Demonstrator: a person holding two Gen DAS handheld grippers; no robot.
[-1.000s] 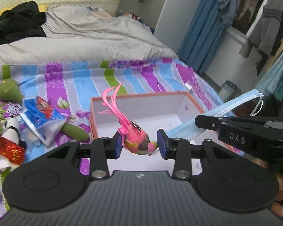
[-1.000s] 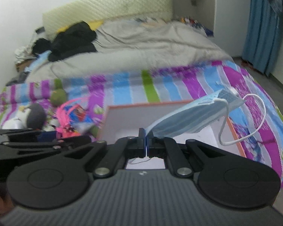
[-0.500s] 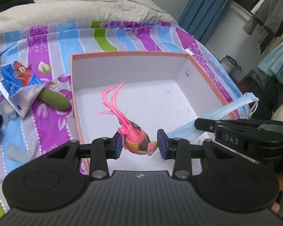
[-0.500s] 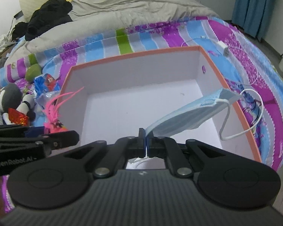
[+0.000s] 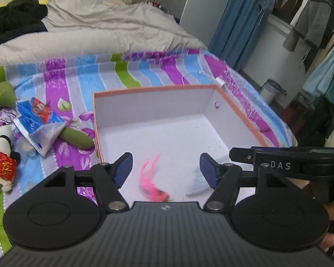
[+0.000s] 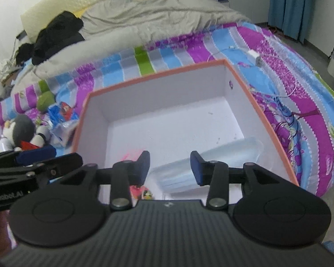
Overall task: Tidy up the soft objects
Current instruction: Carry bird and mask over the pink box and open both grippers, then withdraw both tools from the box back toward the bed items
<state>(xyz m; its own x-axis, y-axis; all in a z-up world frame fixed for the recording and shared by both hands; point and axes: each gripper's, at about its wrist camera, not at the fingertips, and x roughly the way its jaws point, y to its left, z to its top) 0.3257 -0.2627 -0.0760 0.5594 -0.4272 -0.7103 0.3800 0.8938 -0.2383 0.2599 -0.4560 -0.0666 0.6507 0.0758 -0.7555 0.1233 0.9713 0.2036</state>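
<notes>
Both grippers hang over the open box (image 5: 153,111), pointed down into it, which fits a drop-off: the box is the collecting spot for the soft stuff, so each item gets let go above its floor. Left gripper (image 5: 165,171) has its jaws opening, pads clear of everything; the pink feathered bird toy (image 5: 154,190) lies blurred on the white box floor below the gap, nearer the camera edge, not touched by either pad. Right gripper (image 6: 169,166) also has its jaws opening, nothing pinched; the blue face mask (image 6: 209,160) lies flat on the box floor under and past its right finger, running toward the right wall, free of the pads. In the right wrist view the bird shows only as a pink bit low by the left finger. Both items count as inside the box, released. More soft things sit outside on the striped bedsheet (image 5: 62,82), well apart from the claws: plush toy (image 6: 22,133), green stuffed piece (image 5: 76,136), blue packet (image 5: 36,120). Judging by that, sorting is partway done.
</notes>
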